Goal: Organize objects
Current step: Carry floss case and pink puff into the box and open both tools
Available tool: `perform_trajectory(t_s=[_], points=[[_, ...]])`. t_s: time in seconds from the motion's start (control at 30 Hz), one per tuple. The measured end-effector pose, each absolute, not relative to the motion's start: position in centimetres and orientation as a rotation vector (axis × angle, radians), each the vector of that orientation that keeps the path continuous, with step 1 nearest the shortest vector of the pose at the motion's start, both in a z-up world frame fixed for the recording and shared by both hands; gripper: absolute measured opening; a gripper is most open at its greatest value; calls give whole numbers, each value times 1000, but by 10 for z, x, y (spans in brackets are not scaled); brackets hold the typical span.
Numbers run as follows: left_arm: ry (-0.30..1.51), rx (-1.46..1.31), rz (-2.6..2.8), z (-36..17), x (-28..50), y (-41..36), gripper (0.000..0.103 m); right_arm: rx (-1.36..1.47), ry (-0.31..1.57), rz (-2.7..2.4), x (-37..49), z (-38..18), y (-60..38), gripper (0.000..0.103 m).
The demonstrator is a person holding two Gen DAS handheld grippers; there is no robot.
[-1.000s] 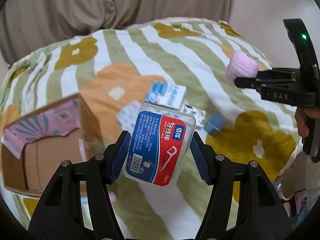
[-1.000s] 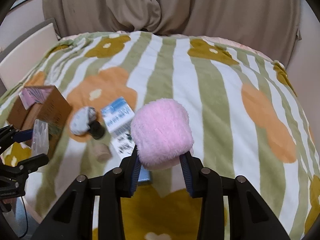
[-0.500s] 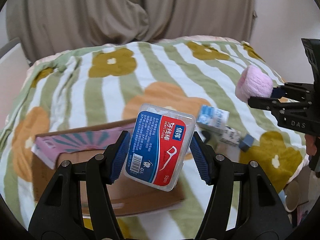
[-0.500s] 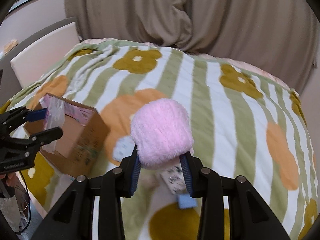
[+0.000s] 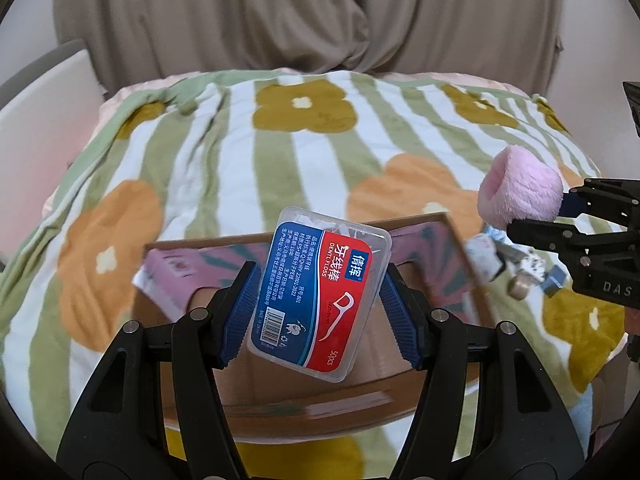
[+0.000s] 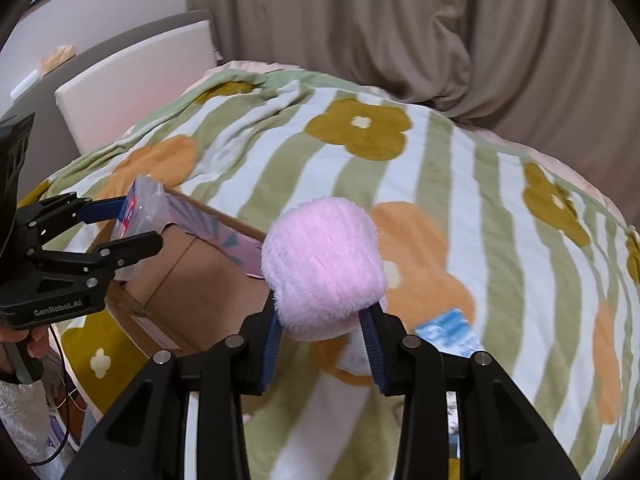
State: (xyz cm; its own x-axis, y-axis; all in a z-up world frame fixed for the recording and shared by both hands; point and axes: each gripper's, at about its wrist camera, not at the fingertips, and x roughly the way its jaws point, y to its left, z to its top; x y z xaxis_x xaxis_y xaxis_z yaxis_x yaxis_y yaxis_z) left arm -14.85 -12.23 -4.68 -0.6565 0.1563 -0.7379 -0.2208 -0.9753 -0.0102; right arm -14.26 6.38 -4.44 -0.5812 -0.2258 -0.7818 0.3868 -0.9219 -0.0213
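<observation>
Left gripper [image 5: 318, 300] clamps the floss box [image 5: 320, 296], light, stiff, slick plastic, by its sides above the cardboard box [image 5: 460, 248]; right gripper [image 6: 322, 344] squeezes the soft pink puff [image 6: 322, 264] alongside

Bed covered by a fleece blanket [image 5: 224, 160], green and white stripes with orange and mustard flower shapes. On it, near the front edge: open brown cardboard box [image 5: 472, 280] with pink printed flaps. Just right of the box, a loose cluster: light-blue and white packet [image 6: 450, 330], small tan cylinder [image 5: 520, 289], small blue block [image 5: 555, 278], the rest probably small packets, too blurred to tell.
</observation>
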Motion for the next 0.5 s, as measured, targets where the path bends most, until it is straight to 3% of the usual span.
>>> perform_trajectory(t_s=[0.5], points=[[35, -1352, 2656, -104, -175, -209, 58, 1278, 348, -2335, -168, -94, -48, 35]])
